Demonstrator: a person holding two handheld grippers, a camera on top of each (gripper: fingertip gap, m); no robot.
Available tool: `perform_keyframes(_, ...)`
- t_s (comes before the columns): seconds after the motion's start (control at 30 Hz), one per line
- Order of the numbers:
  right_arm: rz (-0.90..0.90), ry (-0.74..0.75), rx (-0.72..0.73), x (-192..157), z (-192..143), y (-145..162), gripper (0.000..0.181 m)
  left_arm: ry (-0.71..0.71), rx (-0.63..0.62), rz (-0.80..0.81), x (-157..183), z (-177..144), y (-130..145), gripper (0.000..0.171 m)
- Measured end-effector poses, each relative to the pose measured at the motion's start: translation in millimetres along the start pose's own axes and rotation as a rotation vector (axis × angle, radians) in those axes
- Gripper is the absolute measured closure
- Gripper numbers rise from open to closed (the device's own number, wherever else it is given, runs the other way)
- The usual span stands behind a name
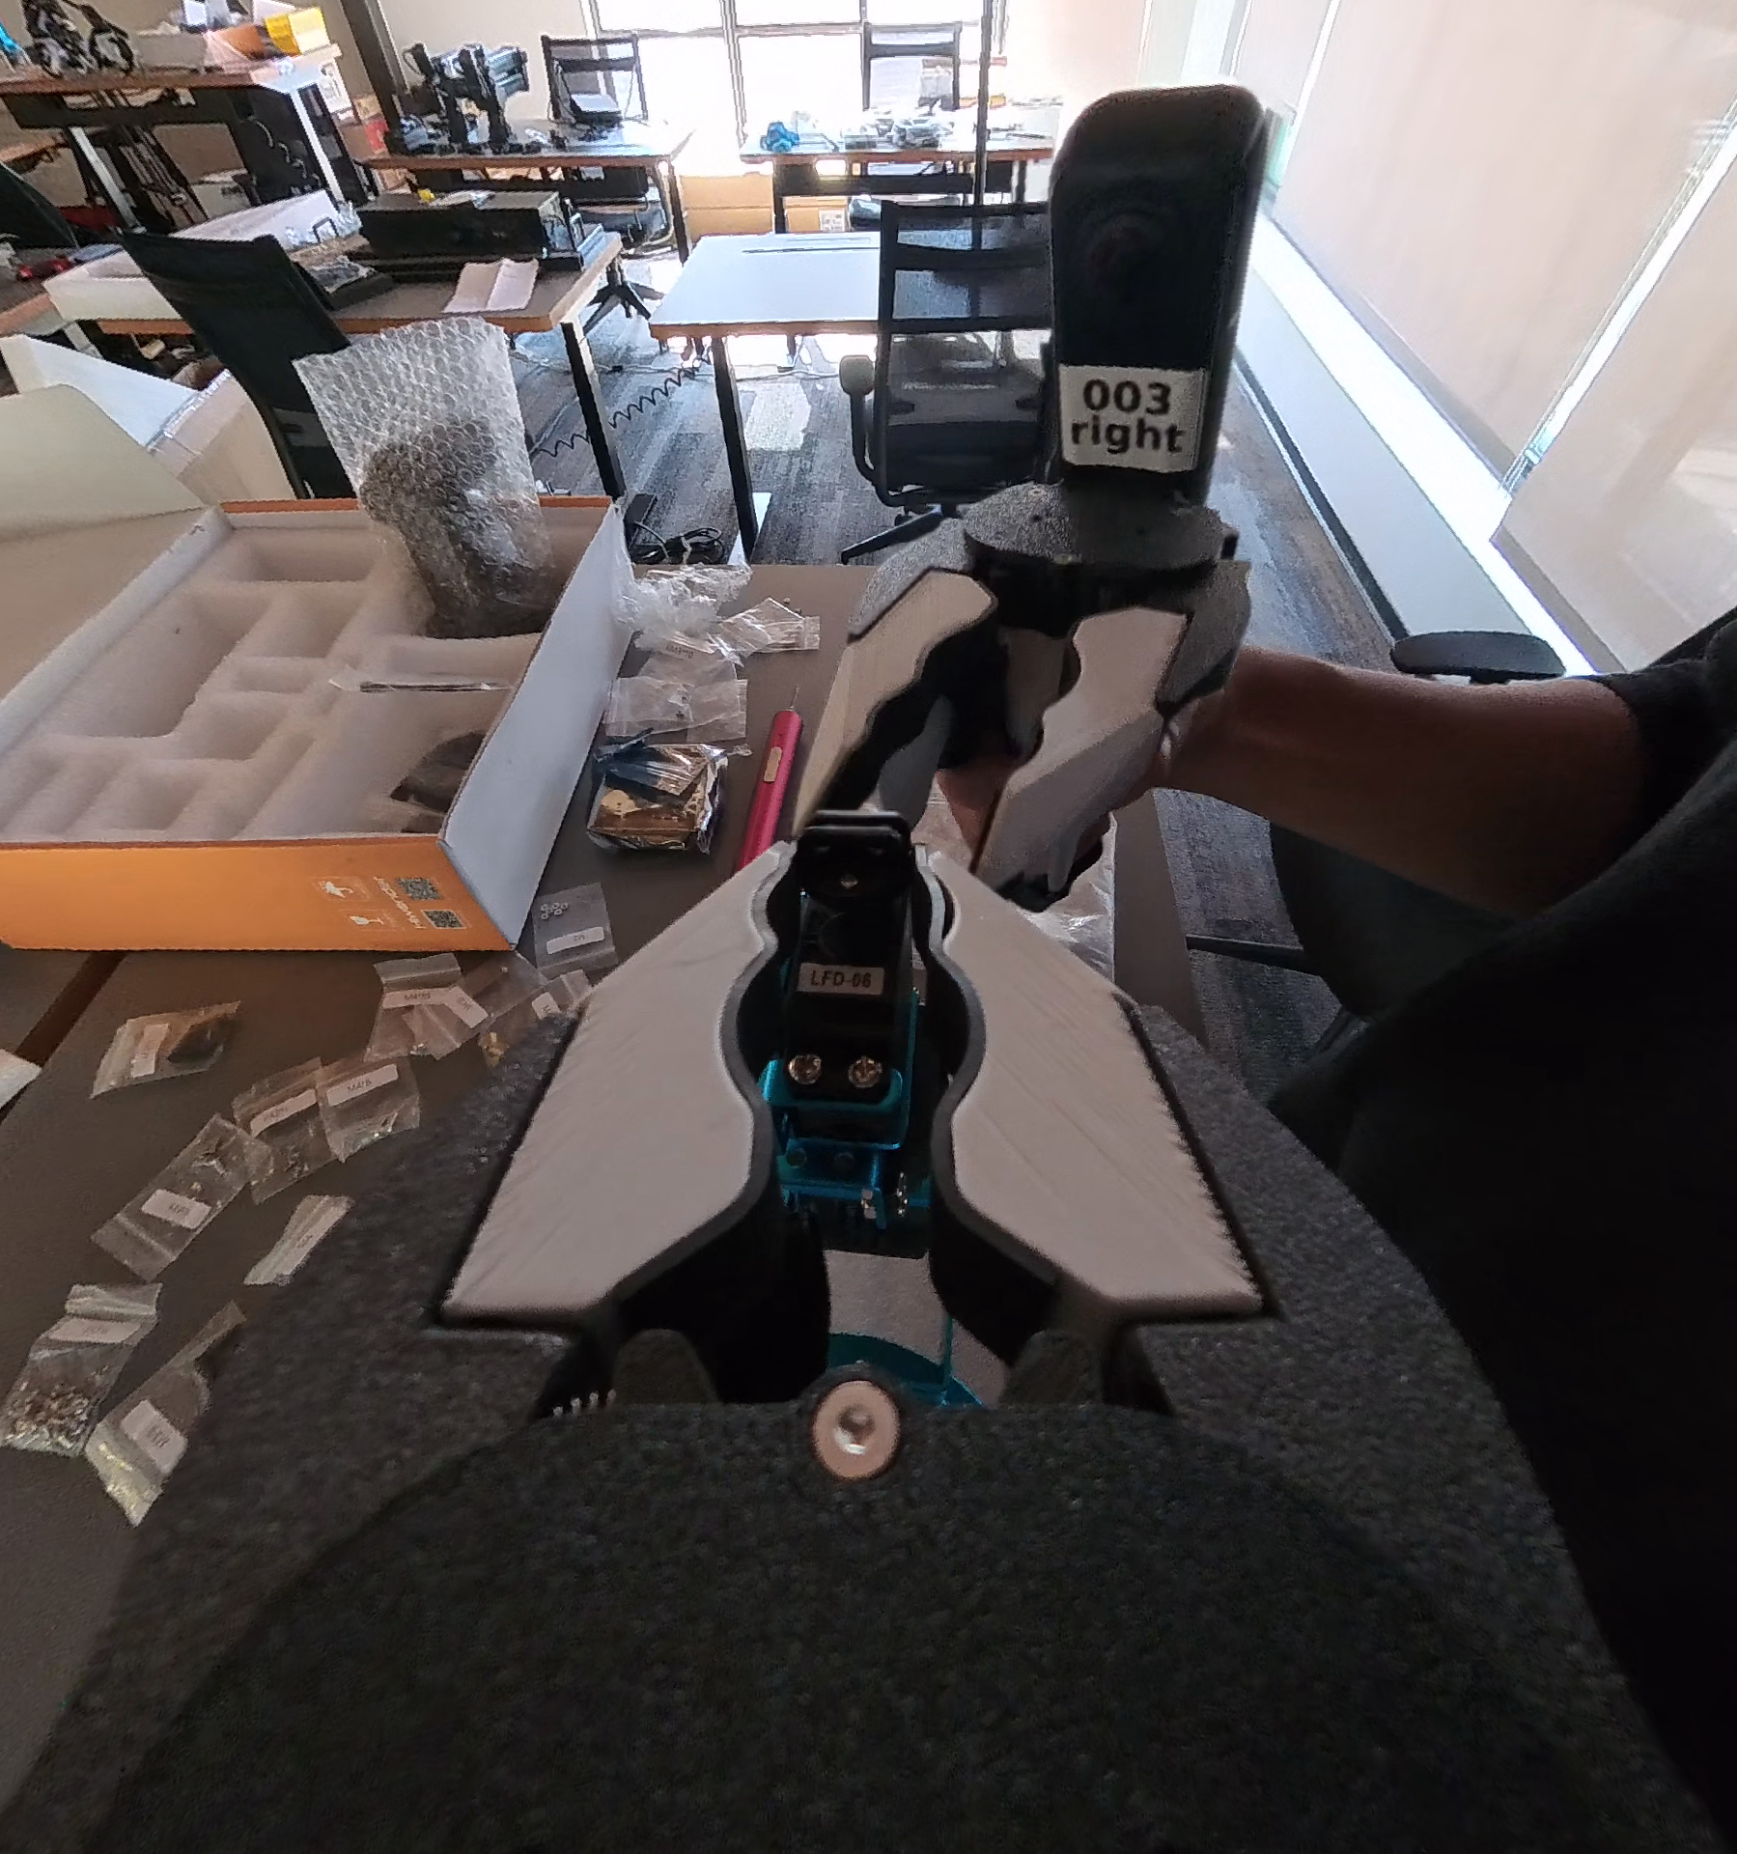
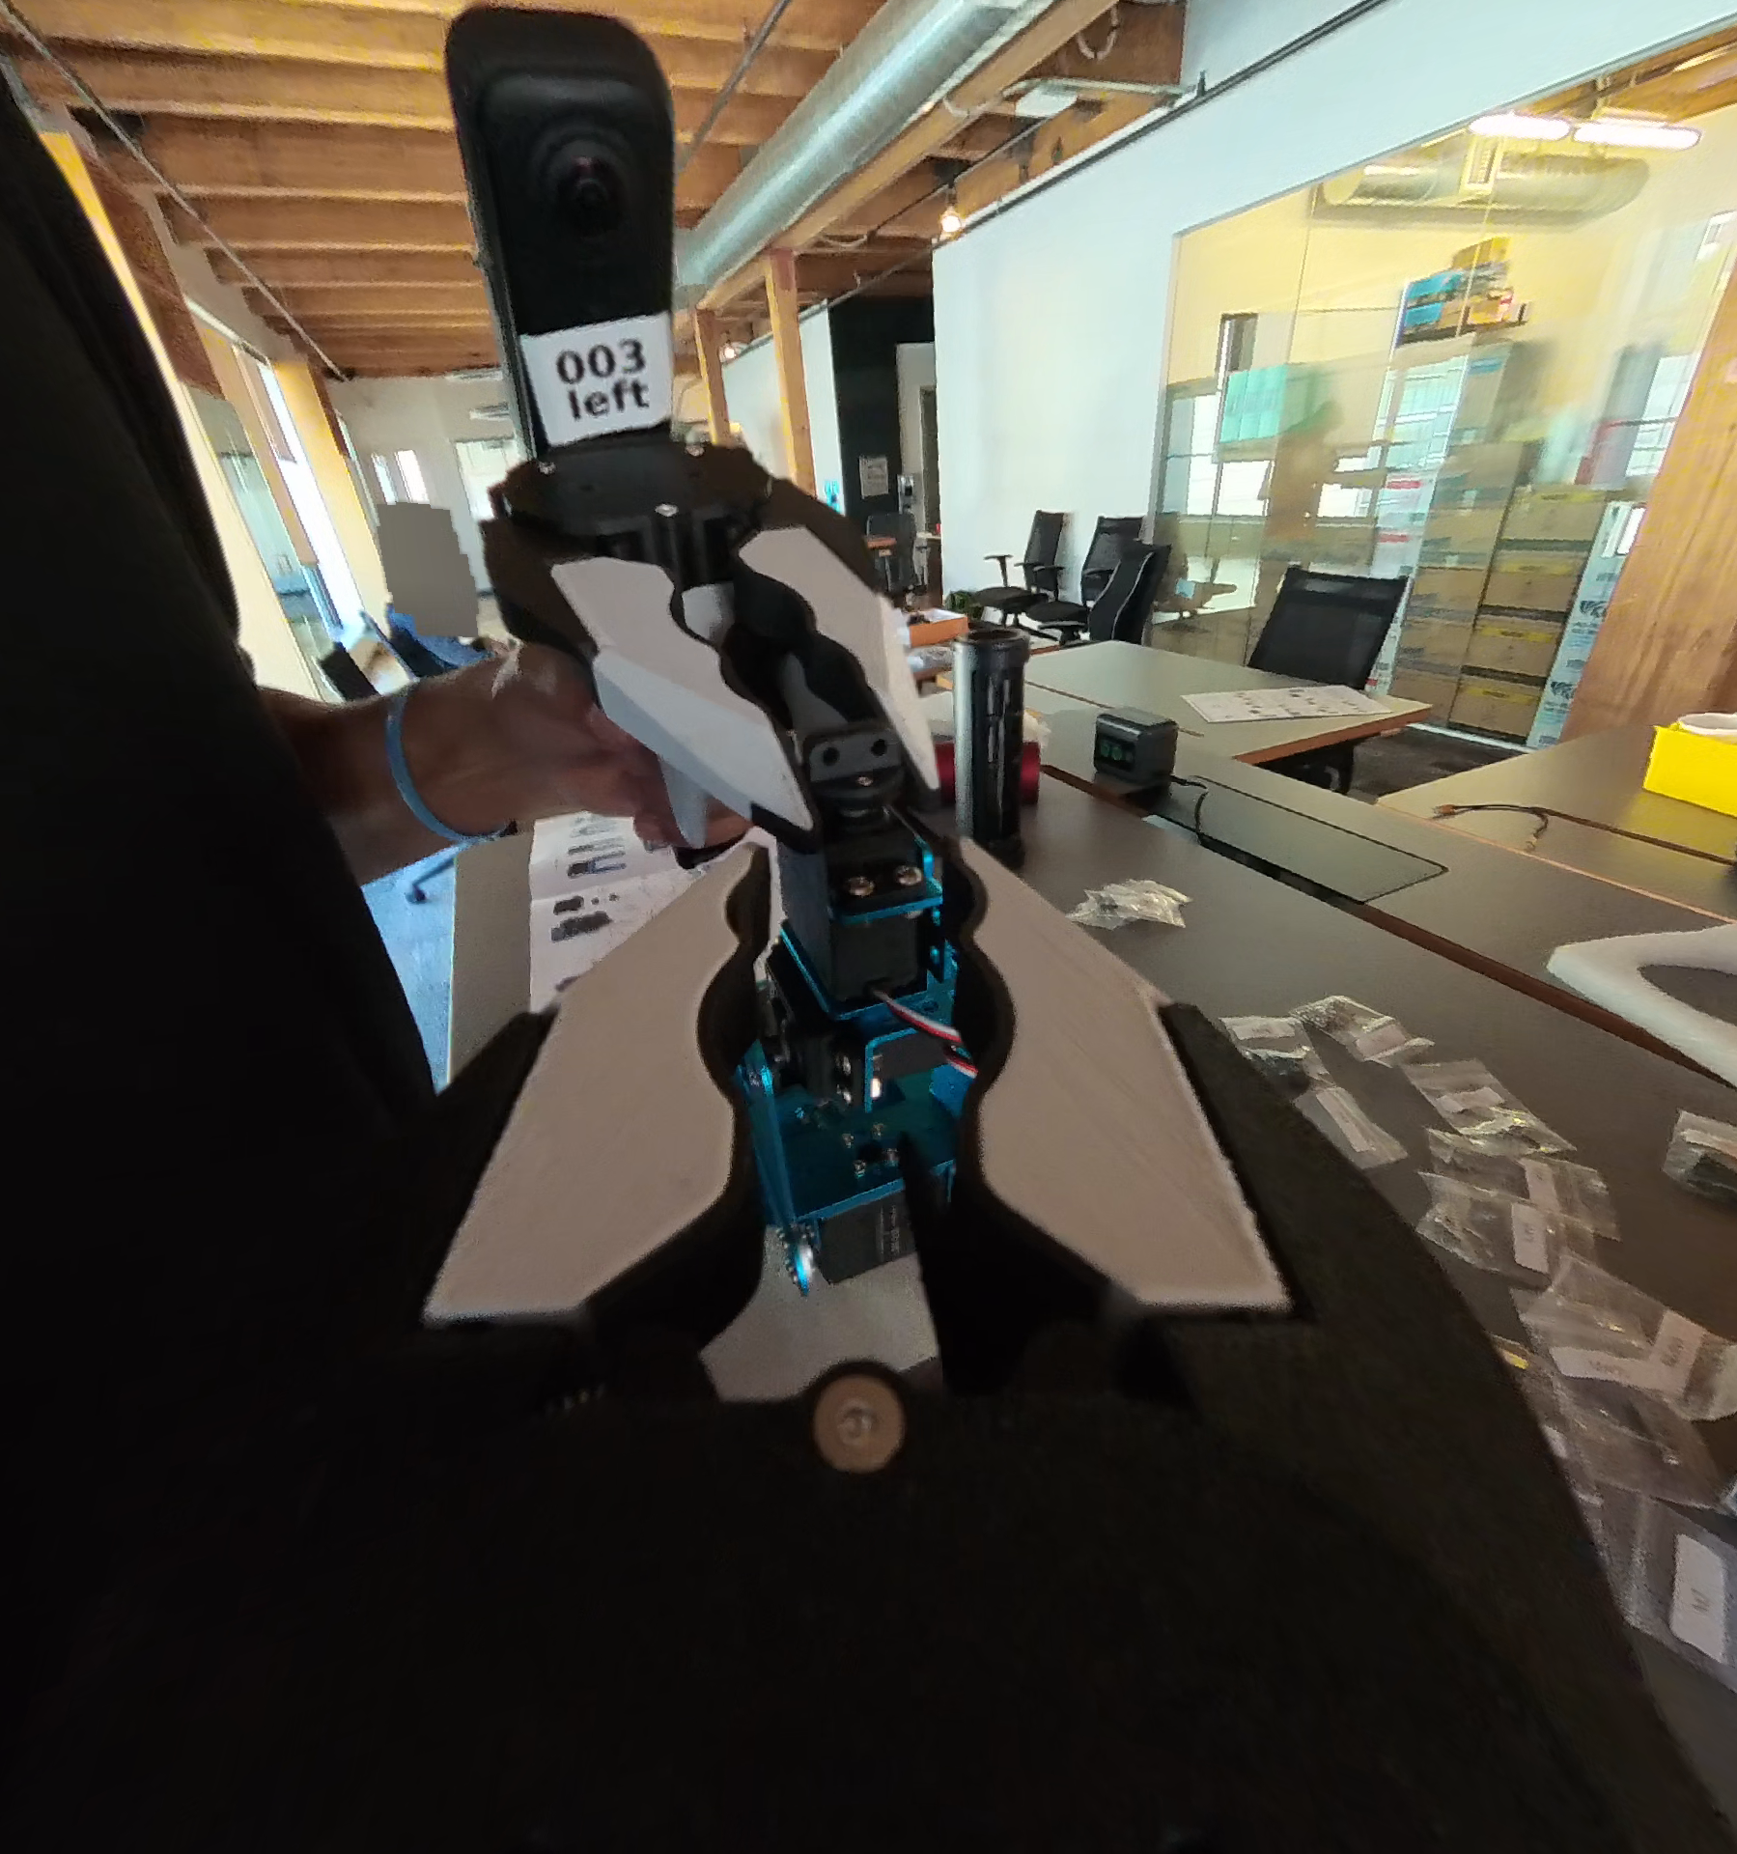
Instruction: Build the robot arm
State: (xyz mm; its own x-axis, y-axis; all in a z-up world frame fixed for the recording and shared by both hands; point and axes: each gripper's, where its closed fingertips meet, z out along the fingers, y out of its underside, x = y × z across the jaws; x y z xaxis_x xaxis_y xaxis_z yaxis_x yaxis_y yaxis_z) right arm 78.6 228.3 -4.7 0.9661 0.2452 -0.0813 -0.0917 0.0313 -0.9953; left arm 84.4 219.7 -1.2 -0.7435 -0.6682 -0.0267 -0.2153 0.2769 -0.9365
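A small robot-arm assembly of blue metal brackets (image 2: pixel 824 1134) and black servos (image 1: pixel 849 963) is held up between both grippers, above the grey table (image 1: pixel 41 1354). My left gripper (image 1: pixel 849 853) is shut on the upper black servo, fingers hugging both its sides. It also shows in the right wrist view (image 2: pixel 859 793), facing me, clamped on the top servo (image 2: pixel 849 752). My right gripper (image 2: pixel 859 873) is shut on the assembly lower down, at the blue bracket and servo. It also shows in the left wrist view (image 1: pixel 919 853), held by a hand.
An orange and white box (image 1: pixel 483 833) with a foam insert and a bubble-wrapped item (image 1: pixel 443 502) stands at the left. Several small bags of screws (image 1: pixel 192 1204) and a pink screwdriver (image 1: pixel 769 793) lie on the table. A black cylinder (image 2: pixel 989 742), printed sheets (image 2: pixel 583 903) and a foam piece (image 2: pixel 1646 993) are nearby. Only a small space, under 4 cm, lies between the two pairs of fingers.
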Motion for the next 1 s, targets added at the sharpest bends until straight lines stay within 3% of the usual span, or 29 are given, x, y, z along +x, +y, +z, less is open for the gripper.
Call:
perform_keyframes(0.1, -0.028, 0.011, -0.043, 1, 9, 8, 0.145, 0.015, 0.003, -0.005, 1, 2, 0, 0.15)
perform_keyframes(0.17, -0.04, -0.001, -0.037, 2, 11, 8, 0.155, 0.03, 0.004, 0.004, 2, 2, 0, 0.15)
perform_keyframes(0.33, -0.073, -0.057, -0.069, 0, 15, 8, 0.156, 0.062, 0.0, 0.05, 2, -1, 0, 0.151)
perform_keyframes(0.8, -0.044, -0.098, -0.058, 1, 16, 8, 0.157, 0.195, -0.002, 0.102, 2, -2, 1, 0.151)
perform_keyframes(1.0, -0.037, -0.082, -0.071, 4, 12, 9, 0.156, 0.174, 0.021, 0.02, 1, 3, 0, 0.151)
